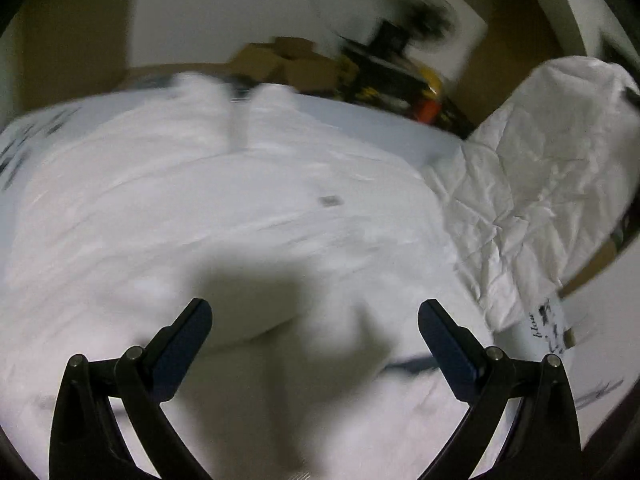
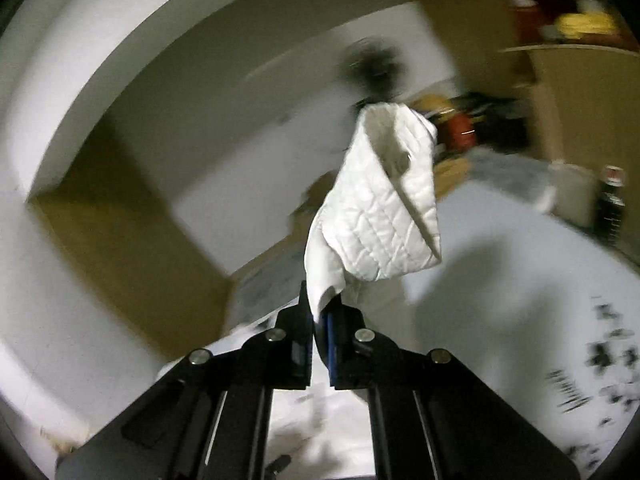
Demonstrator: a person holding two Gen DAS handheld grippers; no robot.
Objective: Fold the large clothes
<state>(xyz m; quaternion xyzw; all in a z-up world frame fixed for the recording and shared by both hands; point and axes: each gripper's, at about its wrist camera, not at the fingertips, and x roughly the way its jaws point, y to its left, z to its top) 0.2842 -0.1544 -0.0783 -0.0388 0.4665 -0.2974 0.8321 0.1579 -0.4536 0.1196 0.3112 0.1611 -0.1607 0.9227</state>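
The white quilted garment [image 1: 224, 208] lies spread across the white table [image 1: 400, 128], one part raised at the right. The left gripper [image 1: 316, 320] hovers above it, jaws wide apart and empty. The right gripper [image 2: 320, 316] is clamped on a lifted garment edge.

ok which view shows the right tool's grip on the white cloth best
The right wrist view. There the right tool is shut on an edge of the white quilted garment, sharp and centred. The left wrist view shows only a lifted part of the garment at the right, not the grip.
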